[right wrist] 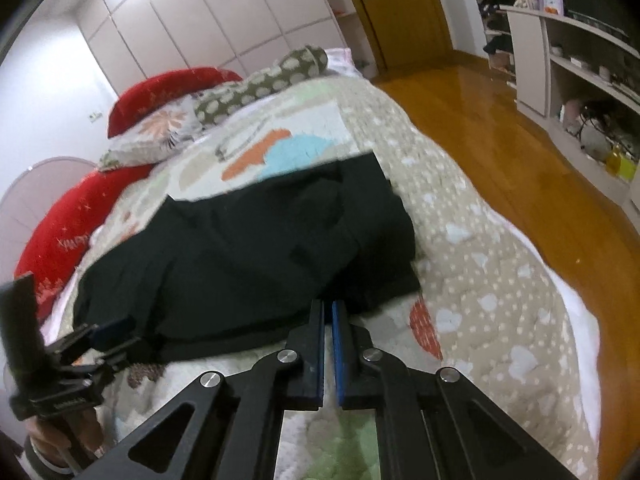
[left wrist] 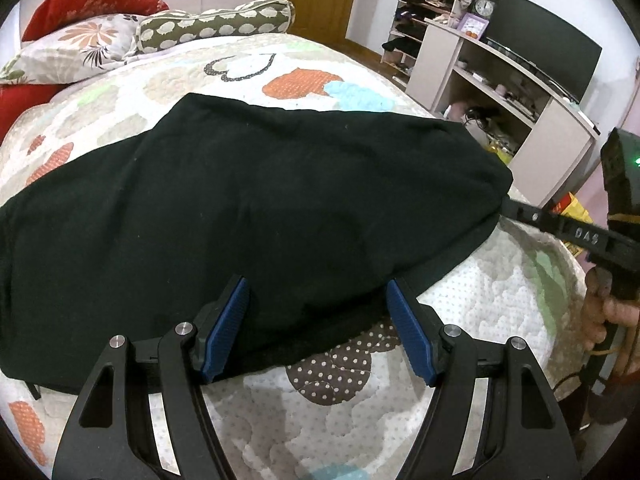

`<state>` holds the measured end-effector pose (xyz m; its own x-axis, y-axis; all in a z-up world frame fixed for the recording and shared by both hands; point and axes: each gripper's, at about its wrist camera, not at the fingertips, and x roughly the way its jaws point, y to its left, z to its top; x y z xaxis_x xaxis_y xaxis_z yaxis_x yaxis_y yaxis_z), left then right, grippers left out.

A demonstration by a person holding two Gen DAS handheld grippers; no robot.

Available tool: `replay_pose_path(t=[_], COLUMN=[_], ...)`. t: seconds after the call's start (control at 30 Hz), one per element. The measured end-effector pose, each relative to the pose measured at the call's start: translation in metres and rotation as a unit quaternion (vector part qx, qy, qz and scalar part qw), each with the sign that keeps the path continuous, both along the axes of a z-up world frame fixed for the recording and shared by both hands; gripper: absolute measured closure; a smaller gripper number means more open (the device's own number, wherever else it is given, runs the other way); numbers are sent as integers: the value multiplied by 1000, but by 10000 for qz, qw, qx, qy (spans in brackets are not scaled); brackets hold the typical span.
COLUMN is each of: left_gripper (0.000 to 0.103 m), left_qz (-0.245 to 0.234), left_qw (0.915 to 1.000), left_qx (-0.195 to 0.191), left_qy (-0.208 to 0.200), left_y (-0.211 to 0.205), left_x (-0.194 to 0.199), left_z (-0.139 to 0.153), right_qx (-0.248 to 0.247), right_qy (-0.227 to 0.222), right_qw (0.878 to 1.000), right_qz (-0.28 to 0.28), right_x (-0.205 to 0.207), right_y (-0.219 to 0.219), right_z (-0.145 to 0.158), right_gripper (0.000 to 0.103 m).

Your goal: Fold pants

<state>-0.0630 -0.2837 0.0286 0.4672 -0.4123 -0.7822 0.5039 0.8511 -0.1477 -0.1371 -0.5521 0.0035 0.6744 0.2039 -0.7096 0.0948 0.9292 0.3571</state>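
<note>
Black pants (left wrist: 248,208) lie folded in a broad flat stack on the patterned quilt (left wrist: 492,300). My left gripper (left wrist: 318,300) is open, its blue pads straddling the near edge of the pants without gripping. My right gripper (right wrist: 328,308) is shut with its tips at the near hem of the pants (right wrist: 248,248); the cloth between the pads cannot be made out. The right gripper also shows in the left wrist view (left wrist: 576,232) at the pants' right corner. The left gripper shows at the lower left of the right wrist view (right wrist: 108,336).
Pillows (left wrist: 96,36) and a bolster (left wrist: 216,24) lie at the head of the bed. A shelf unit (left wrist: 500,92) with a dark screen stands to the right. Wooden floor (right wrist: 520,152) runs beside the bed, wardrobes (right wrist: 208,12) behind.
</note>
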Motion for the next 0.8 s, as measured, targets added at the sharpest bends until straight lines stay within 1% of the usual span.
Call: replay_pose_path(t=[0.07,0.13,0.2,0.23,0.27,0.33,0.47,0.57,0.7,0.8], left_gripper=[31,31,31,31,31,31,31,31,31,31], left_qz=[-29,-25,-10,-12,-31,-73,-191,-336,-674,-1031], left_qw=[10000,10000,10000,10000,10000,10000,9997,9994,9975,9938], left_qx=[2,-4,-1,-4,-4,8,21,26,-164,-273], left_qy=[4,18,17,12,-7,-67,-137,-79,115,305], left_y=[0,1,1,1,0,-1,-6,-16,-38,-67], left_x=[-1,-1,-1,-2,-3,-2,2,13,35,55], left_z=[2,3,4,5,7,11,18,22,31,36], right_qx=[27,191,356,339,307,296,412,432,465,486], right_qy=[20,-12,-21,-2,5,28,14,19,-3,-52], right_qw=[10000,9998,9992,9993,9994,9994,9991,9990,9989,9988], right_qz=[21,-54,-154,-180,-178,-149,-122,-97,-108,-88], right_x=[-3,-7,-8,-9,-9,-10,-13,-13,-12,-9], right_y=[-1,-5,-11,-12,-11,-9,-8,-9,-9,-9], right_z=[-1,2,3,4,4,4,1,-2,-5,-8], right_gripper=[100,99,96,88,72,55,55,55,54,51])
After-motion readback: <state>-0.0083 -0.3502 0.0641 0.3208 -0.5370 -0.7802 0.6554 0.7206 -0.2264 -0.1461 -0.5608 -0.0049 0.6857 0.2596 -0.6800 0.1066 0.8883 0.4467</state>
